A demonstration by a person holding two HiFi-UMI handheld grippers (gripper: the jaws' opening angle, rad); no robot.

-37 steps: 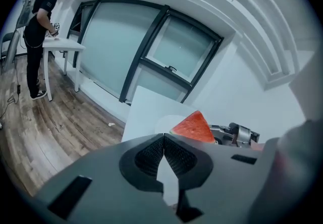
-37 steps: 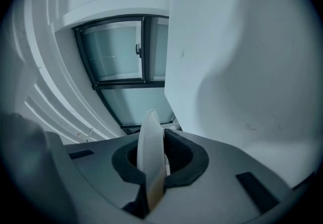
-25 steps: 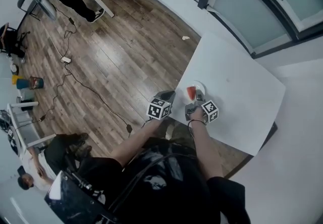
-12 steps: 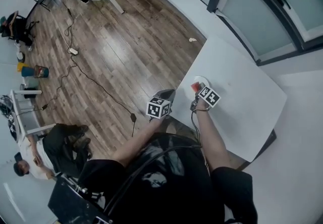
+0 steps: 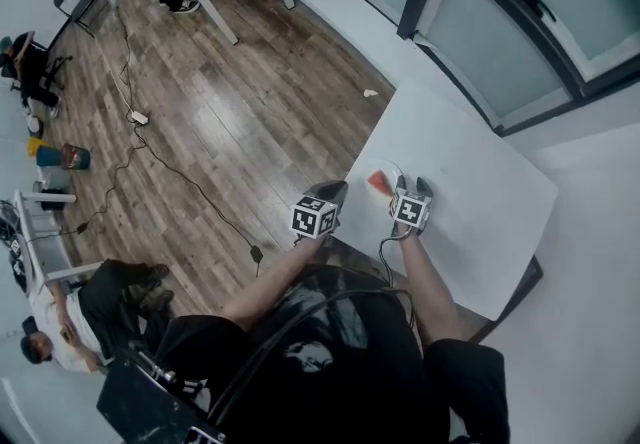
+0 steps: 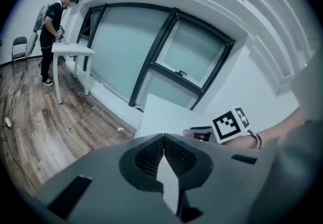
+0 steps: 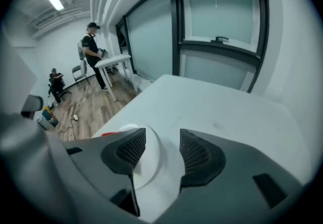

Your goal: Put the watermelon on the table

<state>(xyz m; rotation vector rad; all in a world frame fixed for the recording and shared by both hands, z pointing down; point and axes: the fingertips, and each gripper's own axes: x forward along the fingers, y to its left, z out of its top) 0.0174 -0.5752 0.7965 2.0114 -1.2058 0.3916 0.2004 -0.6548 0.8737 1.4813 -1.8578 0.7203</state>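
Right hand-held gripper [image 7: 162, 143] is opening its jaws with nothing between them. The watermelon [image 5: 378, 180] lies just left of it, at the white plate [image 7: 150, 160] on the desk [image 5: 470, 182]. Best now: open fully, draw straight back, don't nudge the slice. Left hand-held gripper [image 6: 164, 138] is clenched, empty. Slice on plate or desk? Can't tell; it's a small red sliver.

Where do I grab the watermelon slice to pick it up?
Probably from above, jaws pinching the watermelon across its wide middle. It is a small wedge lying low on the plate, so coming sideways would likely bump the rim.
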